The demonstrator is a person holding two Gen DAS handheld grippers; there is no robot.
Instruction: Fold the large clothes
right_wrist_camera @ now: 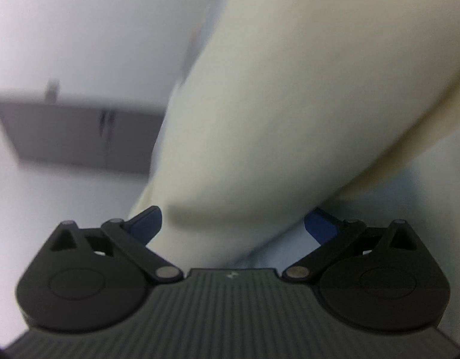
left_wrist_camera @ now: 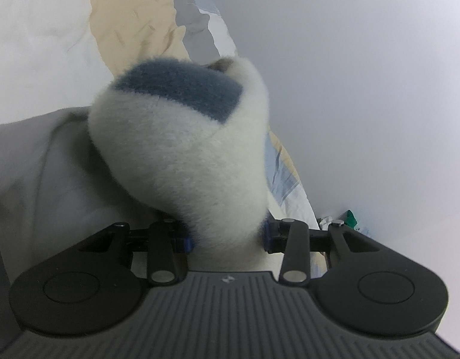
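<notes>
Bulging up out of the left claw [left_wrist_camera: 228,234], a thick wad of fluffy white fleece garment [left_wrist_camera: 182,155] fills the middle of the left wrist view. The two blue-padded fingers [left_wrist_camera: 186,240] press in on the fleece from either side, so this claw is clamped on the garment, with the fabric pinched narrow at the pads and swelling out above them. A blue-grey patch [left_wrist_camera: 182,85] of the same fuzzy material crosses the top of the bundle. Behind and to the left lies a bed covered with a quilt [left_wrist_camera: 134,30] printed in beige, grey, pale blue and white blocks; a grey cloth [left_wrist_camera: 35,164] lies crumpled at the lower left, partly under the fleece. A plain pale wall [left_wrist_camera: 364,74] takes up the right side, and something small and green [left_wrist_camera: 351,217] sits low near its foot, too small to identify.

In the right wrist view, which is blurred, the right claw [right_wrist_camera: 232,226] stands with its blue pads [right_wrist_camera: 147,221] spread wide apart. A broad band of cream-white cloth [right_wrist_camera: 274,104] runs diagonally from the upper right down toward the gap between the fingers, its rounded lower edge hanging just above and between them, but neither pad presses on it. On the left a dark grey cabinet [right_wrist_camera: 80,137] stands against a pale wall.
</notes>
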